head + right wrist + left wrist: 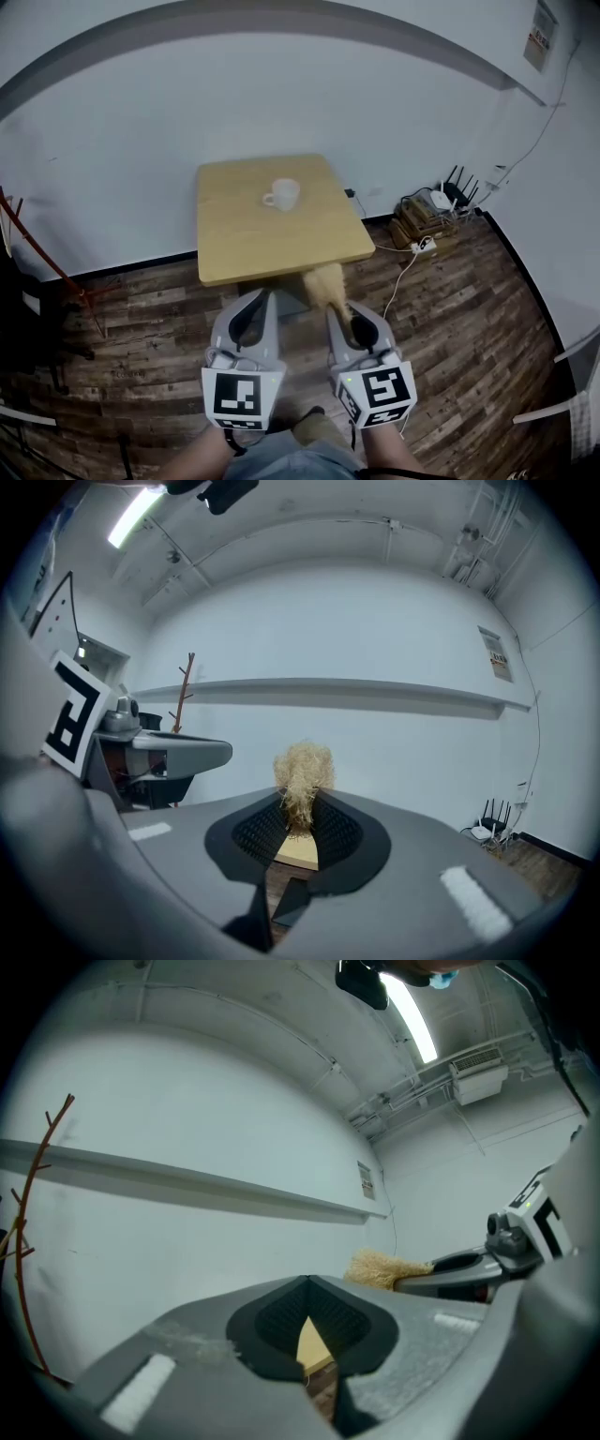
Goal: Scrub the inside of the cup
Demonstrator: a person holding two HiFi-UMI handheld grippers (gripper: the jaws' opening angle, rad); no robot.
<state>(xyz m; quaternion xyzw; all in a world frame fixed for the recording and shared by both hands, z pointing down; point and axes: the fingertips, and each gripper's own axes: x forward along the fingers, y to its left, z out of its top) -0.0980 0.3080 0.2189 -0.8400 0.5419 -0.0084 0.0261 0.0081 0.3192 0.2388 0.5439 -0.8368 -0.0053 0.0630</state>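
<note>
One view, the head's, shows cup [280, 194]; left tongs [307, 1282] closed, right tongs [300, 803] gripping scrubber [304, 771]

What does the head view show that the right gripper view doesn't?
Only the head view shows the white cup standing on the wooden table, ahead of both tools. Only the right gripper view shows the ceiling light and, up close, the jaws of the right hand-held gripper clamped on the straw-coloured scrubber. Both show that scrubber, the left hand-held gripper and part of the table.
</note>
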